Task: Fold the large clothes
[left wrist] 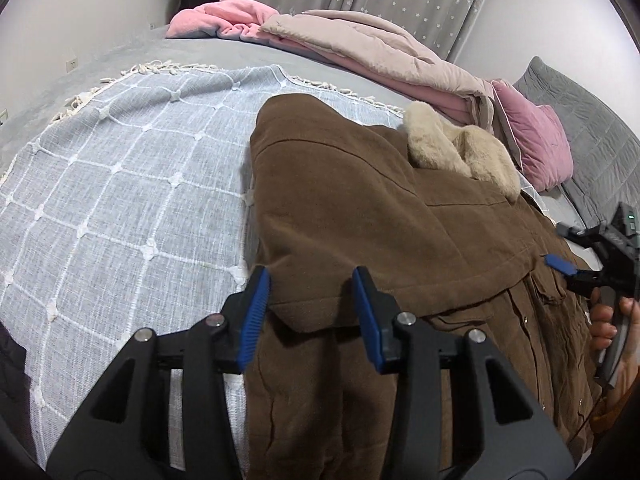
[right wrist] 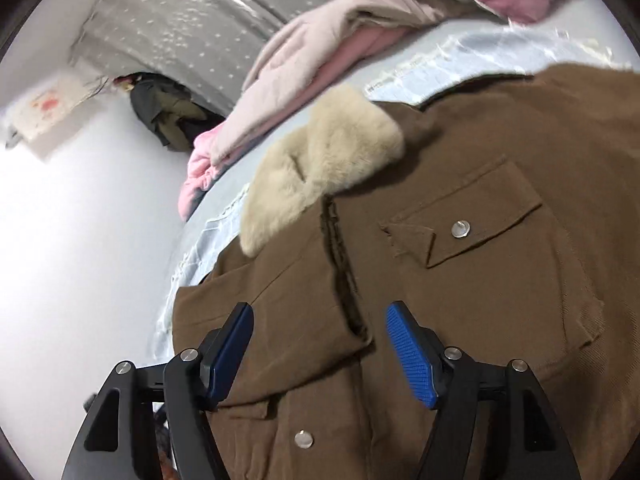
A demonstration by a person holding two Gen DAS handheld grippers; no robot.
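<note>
A brown jacket (left wrist: 360, 220) with a beige fur collar (left wrist: 460, 148) lies on a blue-grey checked blanket (left wrist: 120, 200) on the bed. One sleeve is folded across its front. My left gripper (left wrist: 310, 300) is open just above the sleeve's cuff, empty. My right gripper (right wrist: 320, 344) is open over the jacket (right wrist: 460, 280) near the front placket, below the fur collar (right wrist: 320, 168), empty. It also shows at the right edge of the left wrist view (left wrist: 568, 270), held by a hand.
A beige quilt (left wrist: 380, 52) and pink blanket (left wrist: 224, 16) are piled at the far side of the bed. A pink pillow (left wrist: 536, 140) and grey pillow (left wrist: 592, 136) lie at the right. Dark clothes (right wrist: 164, 112) hang by the curtain.
</note>
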